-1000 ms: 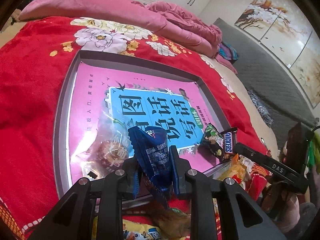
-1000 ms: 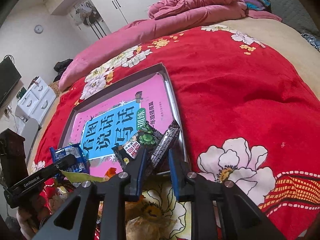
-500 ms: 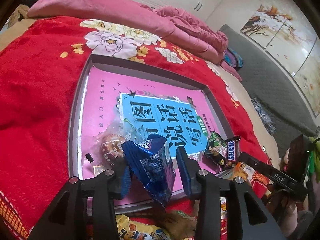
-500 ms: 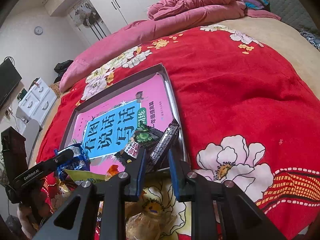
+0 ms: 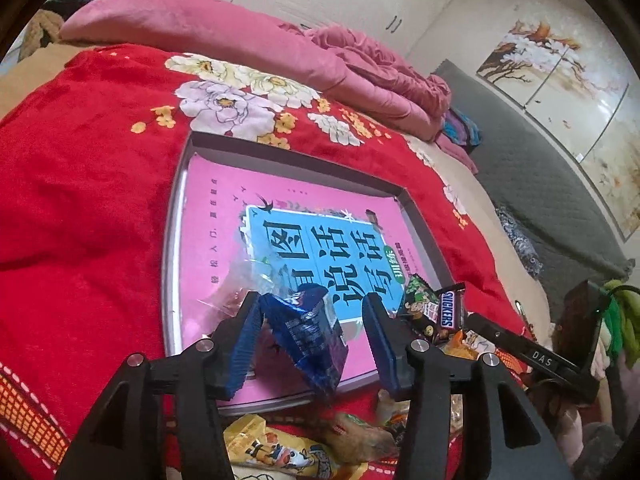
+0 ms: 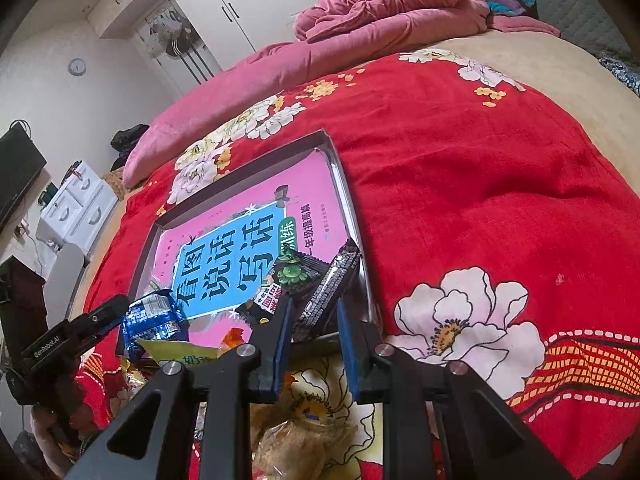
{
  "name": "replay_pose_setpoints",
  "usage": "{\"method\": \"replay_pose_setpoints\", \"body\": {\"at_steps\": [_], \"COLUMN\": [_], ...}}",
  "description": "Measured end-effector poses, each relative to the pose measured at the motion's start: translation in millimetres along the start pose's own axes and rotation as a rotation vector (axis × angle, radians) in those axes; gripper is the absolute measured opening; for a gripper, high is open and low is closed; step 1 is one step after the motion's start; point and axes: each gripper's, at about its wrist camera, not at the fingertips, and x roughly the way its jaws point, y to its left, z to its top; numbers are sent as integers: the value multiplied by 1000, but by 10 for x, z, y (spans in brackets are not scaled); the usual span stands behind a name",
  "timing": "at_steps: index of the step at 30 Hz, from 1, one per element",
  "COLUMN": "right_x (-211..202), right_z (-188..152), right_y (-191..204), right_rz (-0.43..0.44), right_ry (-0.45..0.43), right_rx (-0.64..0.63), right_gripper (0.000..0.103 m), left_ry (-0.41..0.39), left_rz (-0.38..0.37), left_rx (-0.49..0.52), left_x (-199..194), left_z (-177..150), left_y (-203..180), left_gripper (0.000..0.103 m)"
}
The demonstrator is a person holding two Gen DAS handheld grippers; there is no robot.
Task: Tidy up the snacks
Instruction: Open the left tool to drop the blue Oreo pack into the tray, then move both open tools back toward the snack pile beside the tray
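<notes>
Both hand-held grippers are pointed down over the near edge of a grey tray [image 5: 175, 216] that lies on a red flowered blanket [image 5: 80, 184] on a bed; the left gripper [image 5: 310, 322] is seen with its jaws opening, and a blue snack packet [image 5: 308, 336] is found between them, leaning against the left finger [image 5: 242, 344] while the right finger [image 5: 380, 344] stands clear of it, so the packet is no longer pressed from both sides. The packet's lower end is seen at the tray's near rim, over the pink book cover [image 5: 224, 200] that fills the tray floor, and a clear crinkled wrapper [image 5: 248, 280] is seen just behind it. The right gripper [image 6: 310, 330] is held nearly pressed together, and a dark Snickers bar [image 6: 328, 292] is pinched at its lower end between the blue pads, its upper end slanting up over the tray's right near corner. Beside the bar a green and black snack packet [image 6: 292, 276] is lying on the book cover. In front of the tray, on the blanket, a yellow snack bag [image 5: 276, 446] and other loose wrapped snacks are heaped, partly hidden by the gripper frames. Pink bedding [image 6: 360, 20] is piled at the far end of the bed
</notes>
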Motion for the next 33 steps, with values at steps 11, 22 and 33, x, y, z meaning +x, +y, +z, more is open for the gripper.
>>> {"method": "replay_pose_setpoints", "body": {"at_steps": [11,22,33], "right_x": [-21,-43,-85], "right_z": [-1,7,9], "right_y": [25,27,30], "right_rz": [12,16,14], "right_ry": [0,-5,-13], "right_rx": [3,4,2], "right_gripper": [23,23,32], "left_ry": [6,60,61], "left_rz": [-58,-76,-52], "left_rx": [-2,50,79], "left_x": [-162,-92,-18], "left_z": [-80,-225,-228], "left_y": [-19,-191,-241], "left_gripper": [57,58,66]}}
